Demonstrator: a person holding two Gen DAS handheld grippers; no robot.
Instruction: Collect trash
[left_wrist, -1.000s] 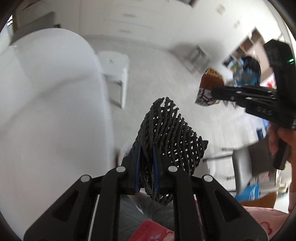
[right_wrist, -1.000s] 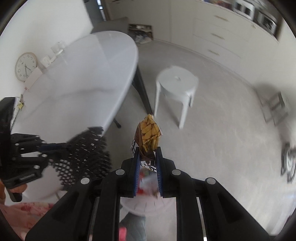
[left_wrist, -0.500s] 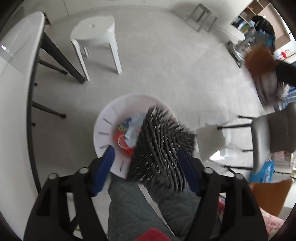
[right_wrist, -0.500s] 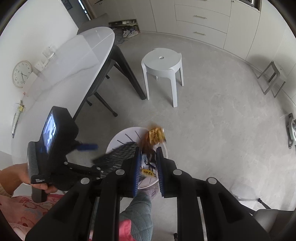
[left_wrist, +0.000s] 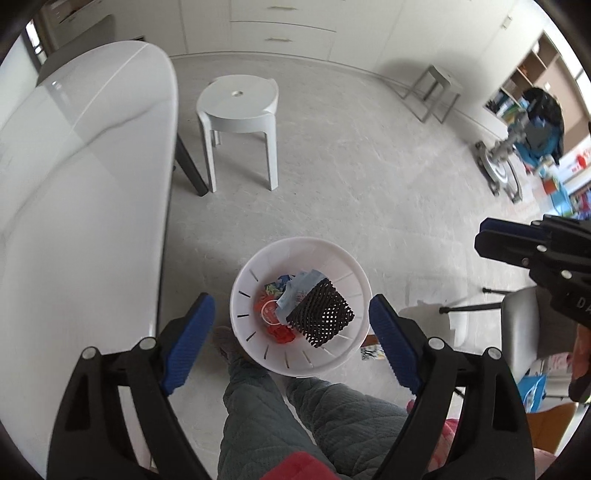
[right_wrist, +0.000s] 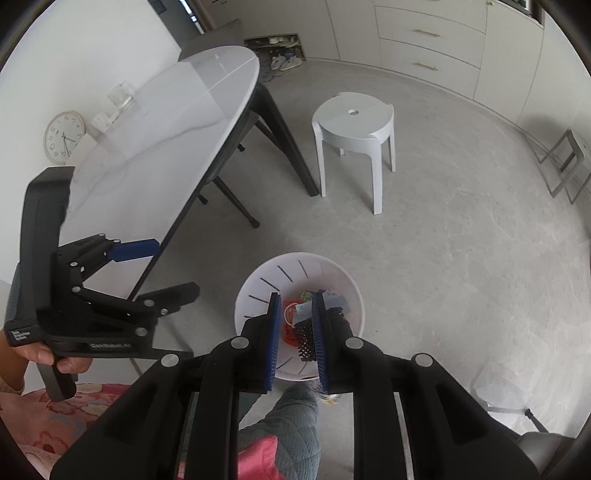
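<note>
A white slotted trash bin (left_wrist: 354, 273) stands on the floor below both grippers; it also shows in the right wrist view (right_wrist: 332, 269). Inside lie a black foam net (left_wrist: 319, 314), blue and red wrappers (left_wrist: 295, 291) and other scraps. My left gripper (left_wrist: 291, 332) is wide open and empty above the bin. My right gripper (right_wrist: 295, 339) is open a little and empty, above the bin. A snack wrapper (left_wrist: 371, 352) lies on the floor just right of the bin; in the right wrist view it (right_wrist: 330, 398) peeks out below the right finger.
A white oval table (left_wrist: 74, 184) on black legs stands to the left. A white plastic stool (left_wrist: 238, 101) stands beyond the bin. A grey chair (left_wrist: 517, 325) is at the right. The person's legs (left_wrist: 295, 413) are below the bin.
My left gripper opened and the black foam net dropped into the bin. My right gripper opened and let go of the snack wrapper, which now lies on the floor beside the bin.
</note>
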